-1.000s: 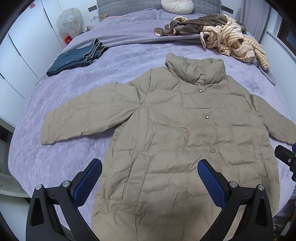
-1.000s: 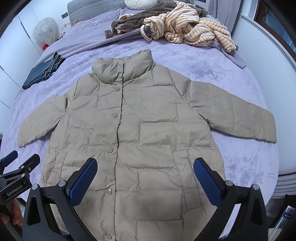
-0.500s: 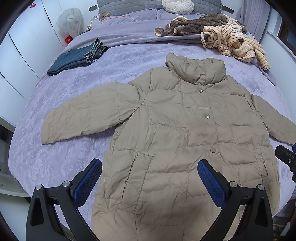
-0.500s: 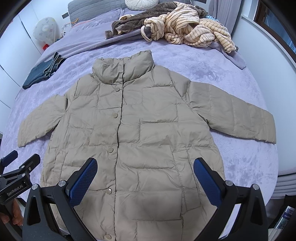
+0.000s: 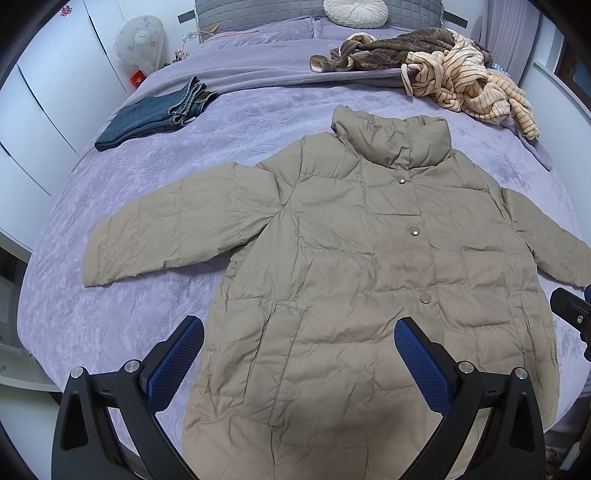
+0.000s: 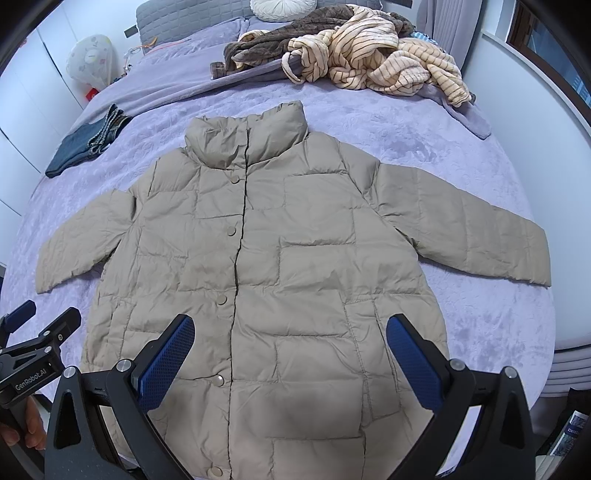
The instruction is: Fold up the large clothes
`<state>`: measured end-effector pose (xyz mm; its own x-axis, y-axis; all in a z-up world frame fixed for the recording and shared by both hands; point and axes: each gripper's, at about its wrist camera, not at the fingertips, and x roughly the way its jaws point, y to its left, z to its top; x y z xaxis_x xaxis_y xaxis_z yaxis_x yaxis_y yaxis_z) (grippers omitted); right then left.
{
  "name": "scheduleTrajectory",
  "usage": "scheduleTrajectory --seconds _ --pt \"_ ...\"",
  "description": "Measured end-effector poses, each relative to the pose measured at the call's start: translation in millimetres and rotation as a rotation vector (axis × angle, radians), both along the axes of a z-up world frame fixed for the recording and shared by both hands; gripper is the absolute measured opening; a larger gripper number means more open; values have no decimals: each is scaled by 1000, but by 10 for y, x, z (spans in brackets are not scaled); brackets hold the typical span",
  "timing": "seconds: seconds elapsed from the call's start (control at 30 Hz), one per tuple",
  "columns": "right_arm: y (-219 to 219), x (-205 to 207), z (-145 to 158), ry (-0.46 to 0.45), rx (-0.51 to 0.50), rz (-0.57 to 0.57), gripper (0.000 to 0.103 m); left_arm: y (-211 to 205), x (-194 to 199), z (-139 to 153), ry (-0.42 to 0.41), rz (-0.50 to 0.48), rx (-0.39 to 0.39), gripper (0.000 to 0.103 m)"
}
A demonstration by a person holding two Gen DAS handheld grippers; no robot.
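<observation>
A khaki quilted puffer jacket (image 5: 369, 266) (image 6: 280, 258) lies flat, front up and snapped closed, on a purple bedspread (image 5: 147, 184) (image 6: 424, 147), with both sleeves spread outward and its collar toward the headboard. My left gripper (image 5: 299, 354) hovers open above the jacket's lower left part, blue pads wide apart, holding nothing. Over the lower hem area, my right gripper (image 6: 290, 350) is likewise open and empty. Each gripper's body shows at the edge of the other's view.
Folded blue jeans (image 5: 155, 114) (image 6: 85, 144) lie at the bed's far left. A heap of striped cream and brown clothes (image 5: 450, 70) (image 6: 362, 59) sits at the far right near a round pillow (image 5: 354, 13). White wardrobes stand left; a wall and window ledge right.
</observation>
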<state>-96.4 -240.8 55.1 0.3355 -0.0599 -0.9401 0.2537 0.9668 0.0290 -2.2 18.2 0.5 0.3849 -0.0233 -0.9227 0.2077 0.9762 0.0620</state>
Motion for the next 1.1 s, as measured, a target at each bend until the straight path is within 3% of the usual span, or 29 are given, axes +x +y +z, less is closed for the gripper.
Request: scheduleTrajectory --seconds 1.1 --pt "17 -3 13 -2 1 0 103 19 -27 11 5 4 -2 103"
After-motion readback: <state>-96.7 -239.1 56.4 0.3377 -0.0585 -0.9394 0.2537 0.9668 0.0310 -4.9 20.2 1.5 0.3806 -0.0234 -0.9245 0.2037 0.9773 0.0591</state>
